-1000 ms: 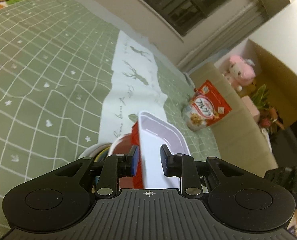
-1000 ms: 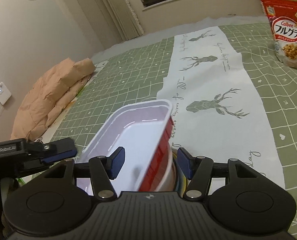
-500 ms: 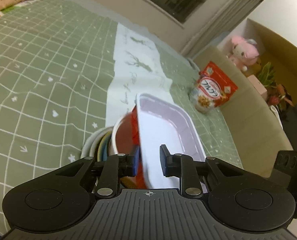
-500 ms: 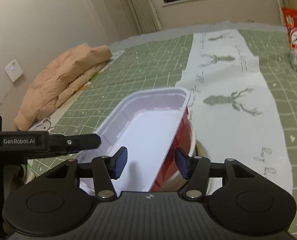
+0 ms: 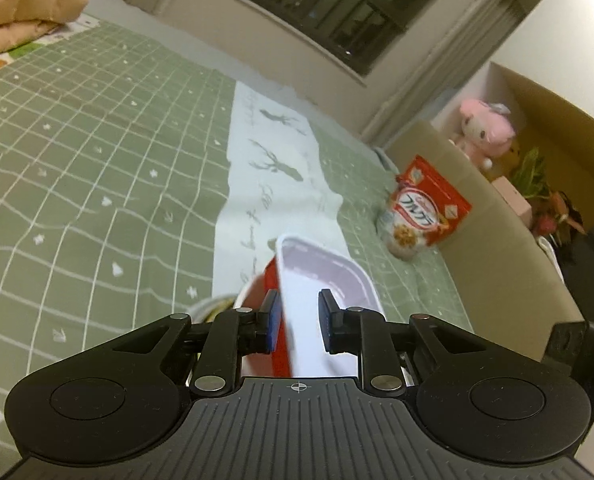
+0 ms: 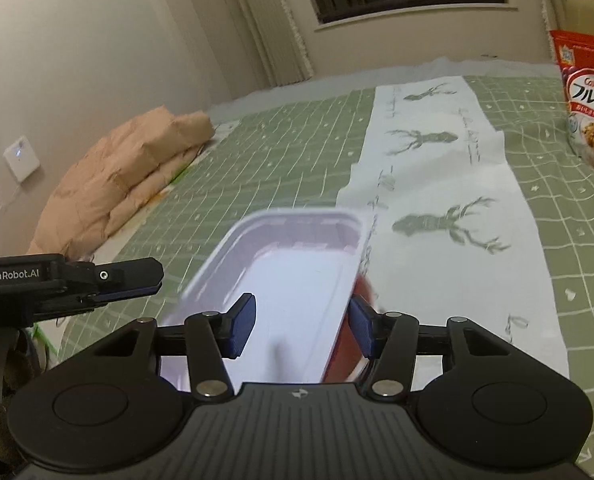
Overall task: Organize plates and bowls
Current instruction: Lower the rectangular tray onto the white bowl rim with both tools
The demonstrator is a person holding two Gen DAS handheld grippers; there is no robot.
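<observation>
Left gripper [image 5: 297,326] pinches the white rectangular tray [image 5: 329,280] wall; right gripper [image 6: 303,326] jaws narrow, straddling its rim. I judge it light, stiff, slippery

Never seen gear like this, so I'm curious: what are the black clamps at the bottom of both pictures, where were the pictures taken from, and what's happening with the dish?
Each black clamp is a hand-held two-finger gripper; a person carries one in each hand, with a wide-angle camera on each looking along its fingers. One picture is from the left gripper, the other from the right gripper. Both reach around a rectangular dish, white inside, red outside, tilted above a green checked bedspread and a white deer-print cloth. The left pinches one wall; the right straddles the other, apparently not squeezing. A cereal bag stands behind.
</observation>
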